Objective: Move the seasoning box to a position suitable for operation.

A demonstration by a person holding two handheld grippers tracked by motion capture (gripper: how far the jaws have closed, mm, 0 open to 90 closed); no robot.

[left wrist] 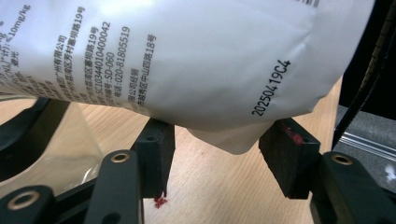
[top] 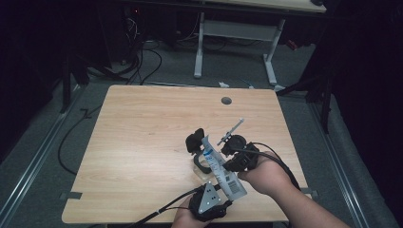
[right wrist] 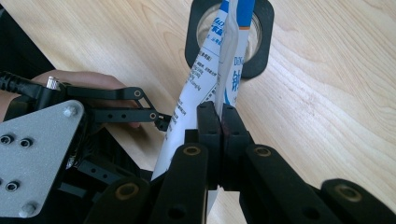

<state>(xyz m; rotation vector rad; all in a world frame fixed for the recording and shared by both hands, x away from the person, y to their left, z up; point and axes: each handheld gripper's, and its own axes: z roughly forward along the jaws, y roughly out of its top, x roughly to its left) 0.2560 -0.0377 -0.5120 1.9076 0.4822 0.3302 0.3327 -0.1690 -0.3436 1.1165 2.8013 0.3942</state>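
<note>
We see the left gripper (top: 209, 202) at the near table (top: 142, 142) edge; its pads (left wrist: 156, 154) stand apart, with the bottom corner of the white sachet (left wrist: 187, 60) hanging between and just above them, not pressed. The sachet slants up toward a black-rimmed cup (right wrist: 229, 37), its far end over the cup's mouth. The right gripper (right wrist: 219, 126) is closed tight on the sachet's edge.
</note>
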